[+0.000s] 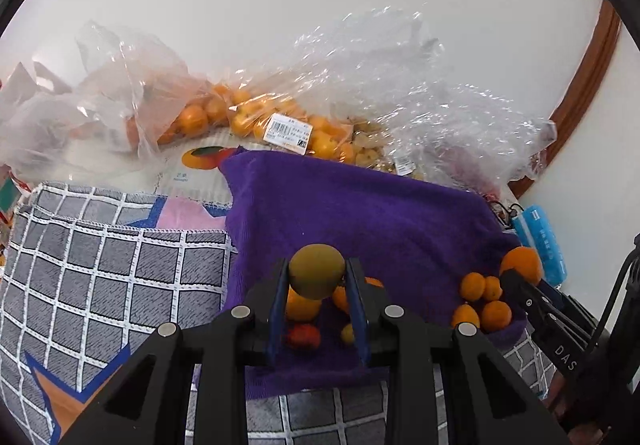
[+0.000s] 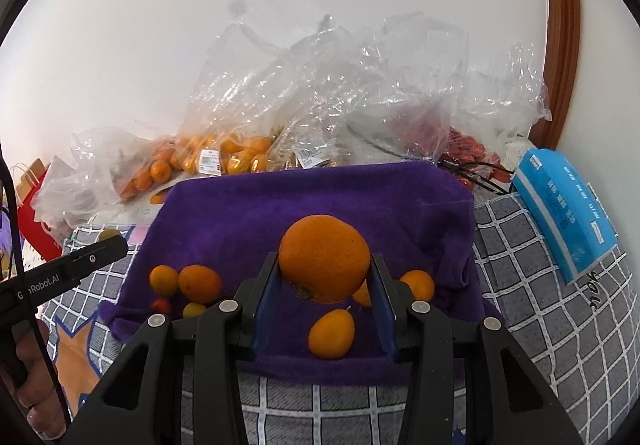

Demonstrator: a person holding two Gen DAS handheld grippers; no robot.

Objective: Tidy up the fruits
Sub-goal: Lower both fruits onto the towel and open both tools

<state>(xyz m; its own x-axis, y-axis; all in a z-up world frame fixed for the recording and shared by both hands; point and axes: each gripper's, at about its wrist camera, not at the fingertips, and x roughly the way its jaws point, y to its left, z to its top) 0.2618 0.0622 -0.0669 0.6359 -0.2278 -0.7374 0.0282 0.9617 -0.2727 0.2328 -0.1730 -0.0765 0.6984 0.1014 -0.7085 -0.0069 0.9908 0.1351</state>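
Already each hand carries a fruit above the purple towel: the orange sits clamped between the right gripper's blue fingers, its stem scar turned down and toward the camera, and the greenish-yellow round fruit, which I cannot name more closely, is pinched the same way by the left gripper's fingers. Both sets of fingers are closed on their loads, with the fruits bulging past the tips. What the coming set-down turns on, I judge, is what lies straight below each load. Under the orange, near the fingers, a small oval orange fruit rests on the towel with its long axis tilted, and two more small orange fruits lie just beside the right finger, so bare cloth is free mainly farther out. Under the greenish fruit a cluster of small orange fruits and a red one crowds the gap between the left fingers. The two groups are apart, left and right on the towel, so each hand is nearer its own pile. Beyond the towel's far edge lie clear plastic bags of oranges, and a blue tissue pack lies to the right on the checked cloth.
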